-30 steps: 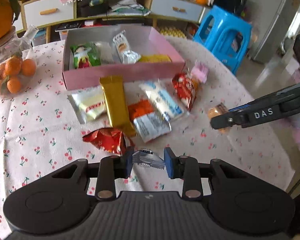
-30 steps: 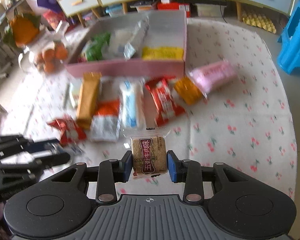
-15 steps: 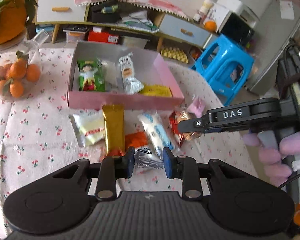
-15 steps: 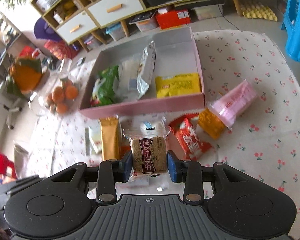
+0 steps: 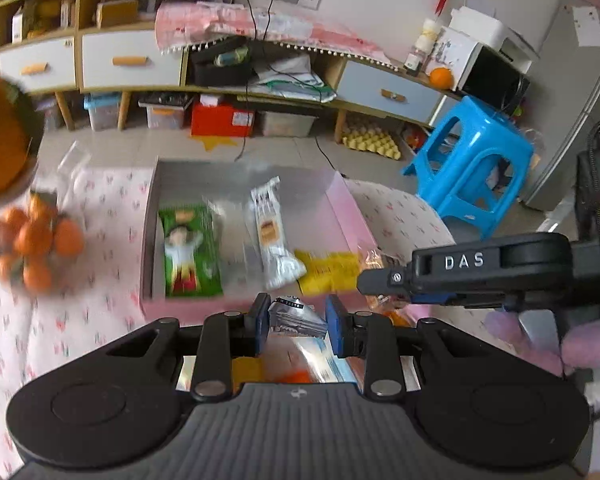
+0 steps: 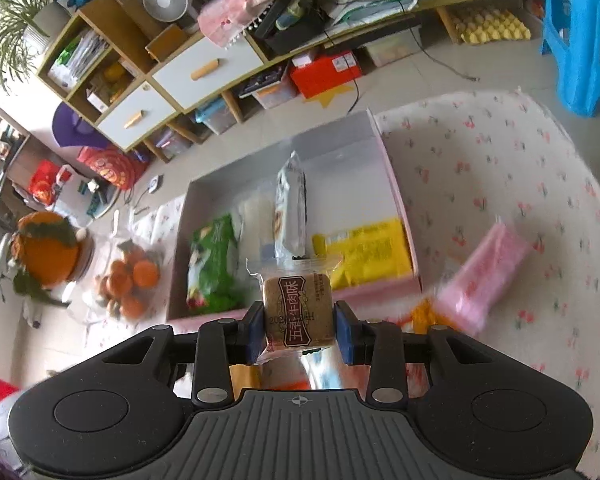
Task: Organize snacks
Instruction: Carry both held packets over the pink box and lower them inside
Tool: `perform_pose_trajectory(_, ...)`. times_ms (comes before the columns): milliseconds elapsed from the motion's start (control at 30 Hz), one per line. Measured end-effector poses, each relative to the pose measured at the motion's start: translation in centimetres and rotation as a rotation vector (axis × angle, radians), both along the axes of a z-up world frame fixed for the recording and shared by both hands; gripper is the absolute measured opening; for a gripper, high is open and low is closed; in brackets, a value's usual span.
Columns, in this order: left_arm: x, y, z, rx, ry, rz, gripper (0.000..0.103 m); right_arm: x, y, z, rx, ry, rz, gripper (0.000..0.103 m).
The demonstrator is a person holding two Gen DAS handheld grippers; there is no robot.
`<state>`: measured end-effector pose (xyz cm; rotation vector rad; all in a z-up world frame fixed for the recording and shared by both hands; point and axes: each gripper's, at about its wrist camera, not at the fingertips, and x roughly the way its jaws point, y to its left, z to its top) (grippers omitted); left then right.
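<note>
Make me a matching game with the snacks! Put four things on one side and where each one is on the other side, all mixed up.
Things:
1. small silver foil snack packet
2. brown square cake in clear wrapper
3. green snack bag with a cartoon child
4. long pink snack packet

Places:
A. on the cherry-print tablecloth, outside the box
B. between the left tongs
C. inside the pink cardboard box
D. between the right tongs

Pairs: 1-B, 2-D, 3-C, 4-A
</note>
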<state>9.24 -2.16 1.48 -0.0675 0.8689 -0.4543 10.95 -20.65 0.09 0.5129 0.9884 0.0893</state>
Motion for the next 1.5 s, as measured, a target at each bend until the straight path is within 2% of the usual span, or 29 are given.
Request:
perform_pose_trajectory(267,4.5,-2.5,-1.5,0.125,-0.052,0.002,0.027,4.9,-0.9,-1.9,-0.043,-0.006,-0.027,0.035)
perform_pose_trajectory(567,7.6,-3.8,-2.9,0.224,-0.093,0.007,0.027,7.7,-1.9,-4.4,-0.032,-0.008,-0.042,0.035)
perform_pose_trajectory(933,9.3,-4.2,-3.8,0.29,-0.126,0.013,0.027,9.0,-2.4,-5.6,-0.014,-0.051,-0.067,0.035)
perform_pose_trajectory(1300,10.9,-4.4,-4.3,0.291,-0.121,0.027,0.027,9.5,-2.2,-6.0,-0.032,-0.077,-0.067,0.036)
perform_pose_trajectory(1467,11.4,-4.3,-4.6,0.304,-0.122,0.032,0.031,9.5,-2.3,-5.9,-0.024,-0.097,-0.077,0.039)
perform_pose_trajectory(1500,11.4,-4.3,-4.6,0.305,-0.126,0.035,0.034,9.6,-2.4,-5.9,-0.012,-0.097,-0.083,0.045)
